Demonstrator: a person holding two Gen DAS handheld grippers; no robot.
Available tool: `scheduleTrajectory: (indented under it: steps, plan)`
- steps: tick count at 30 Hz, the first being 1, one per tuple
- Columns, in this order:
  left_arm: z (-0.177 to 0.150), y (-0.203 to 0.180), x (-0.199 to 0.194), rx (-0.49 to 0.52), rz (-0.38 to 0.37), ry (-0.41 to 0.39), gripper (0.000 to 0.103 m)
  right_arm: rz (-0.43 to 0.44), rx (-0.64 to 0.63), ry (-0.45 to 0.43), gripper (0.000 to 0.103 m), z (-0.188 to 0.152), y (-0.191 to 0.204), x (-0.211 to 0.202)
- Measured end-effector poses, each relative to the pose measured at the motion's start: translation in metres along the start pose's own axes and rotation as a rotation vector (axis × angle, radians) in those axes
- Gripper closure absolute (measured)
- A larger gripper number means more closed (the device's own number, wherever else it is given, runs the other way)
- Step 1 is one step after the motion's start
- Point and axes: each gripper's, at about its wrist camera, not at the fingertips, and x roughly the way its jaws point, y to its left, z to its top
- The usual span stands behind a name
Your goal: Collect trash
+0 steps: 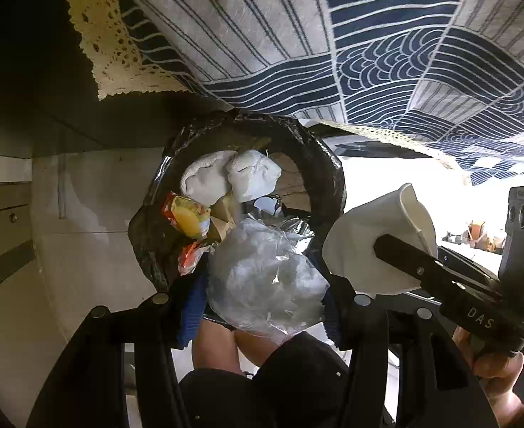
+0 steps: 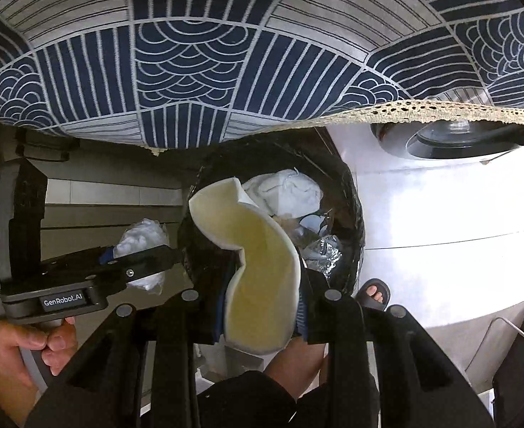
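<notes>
**Trash held over a part-filled bin**

Bin [image 1: 333, 178], black-lined, already holds wrappers and white wads. Left hand-held gripper [image 1: 265, 306] pinches a clear plastic bundle [image 1: 262, 271]; right hand-held gripper [image 2: 262, 306] pinches a crushed paper cup [image 2: 258, 271]. Both pieces look ready to drop in.

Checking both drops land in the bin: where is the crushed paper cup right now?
The crushed paper cup is pinched in the right tool, centre of the right wrist view, above the black-lined bin, beside the left tool's plastic wad.

Black grippers [image 1: 265, 306] with blue ribbed pads [image 1: 190, 306], "GenRobot.AI" label, dark sandal [image 2: 372, 294]
</notes>
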Motion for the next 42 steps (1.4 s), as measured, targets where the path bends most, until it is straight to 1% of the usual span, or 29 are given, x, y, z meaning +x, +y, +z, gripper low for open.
scheduleTrajectory:
  steps: [7, 8, 9, 10, 11, 13, 14, 22, 23, 25, 26, 27, 28, 35, 36, 37, 39, 42]
  plan:
    - [-0.002, 0.002, 0.009, -0.001, 0.019, 0.012, 0.049, -0.008, -0.025, 0.009, 0.071, 0.005, 0.001, 0.008]
    - [-0.002, 0.003, 0.010, -0.007, 0.026, 0.009, 0.049, -0.006, -0.024, 0.007, 0.067, 0.005, 0.002, 0.007]
    - [-0.003, 0.005, 0.011, -0.019, 0.030, 0.013, 0.044, -0.002, -0.021, 0.002, 0.062, 0.004, 0.002, 0.006]
    - [-0.003, 0.006, 0.011, -0.028, 0.027, 0.017, 0.044, -0.001, -0.020, 0.000, 0.056, 0.004, 0.003, 0.004]
    - [-0.003, 0.007, 0.012, -0.035, 0.025, 0.021, 0.043, 0.001, -0.020, 0.000, 0.053, 0.004, 0.003, 0.003]
    - [-0.003, 0.008, 0.009, -0.037, 0.036, 0.015, 0.038, -0.004, -0.015, -0.003, 0.051, 0.003, 0.003, 0.000]
    - [-0.003, 0.010, 0.008, -0.039, 0.035, 0.011, 0.037, -0.008, -0.012, -0.004, 0.047, 0.002, 0.003, -0.001]
    - [-0.010, 0.012, -0.005, -0.051, 0.034, -0.004, 0.037, -0.031, -0.014, -0.004, 0.043, -0.006, 0.006, -0.013]
    - [-0.011, 0.010, -0.007, -0.047, 0.038, -0.006, 0.037, -0.035, -0.018, -0.005, 0.040, -0.008, 0.008, -0.015]
    - [-0.015, 0.008, -0.013, -0.039, 0.043, -0.011, 0.037, -0.043, -0.024, -0.013, 0.037, -0.012, 0.013, -0.024]
    - [-0.016, 0.007, -0.017, -0.039, 0.046, -0.013, 0.034, -0.046, -0.026, -0.017, 0.036, -0.013, 0.015, -0.028]
    - [-0.018, 0.005, -0.021, -0.039, 0.053, -0.015, 0.026, -0.061, -0.023, -0.027, 0.034, -0.015, 0.017, -0.035]
    - [-0.021, 0.001, -0.028, -0.039, 0.053, -0.025, 0.025, -0.066, -0.017, -0.036, 0.029, -0.016, 0.017, -0.041]
    - [-0.041, -0.023, -0.072, -0.018, 0.031, -0.079, 0.024, -0.071, -0.016, -0.081, 0.026, -0.029, 0.032, -0.091]
    - [-0.045, -0.028, -0.079, -0.013, 0.028, -0.089, 0.023, -0.074, -0.020, -0.088, 0.021, -0.030, 0.034, -0.097]
    - [-0.046, -0.030, -0.083, -0.012, 0.025, -0.094, 0.022, -0.073, -0.028, -0.106, 0.010, -0.031, 0.036, -0.106]
    - [-0.050, -0.038, -0.094, -0.008, 0.020, -0.113, 0.017, -0.075, -0.061, -0.140, 0.008, -0.033, 0.043, -0.124]
    - [-0.057, -0.052, -0.112, 0.005, 0.021, -0.146, 0.017, -0.063, -0.092, -0.172, 0.006, -0.035, 0.051, -0.147]
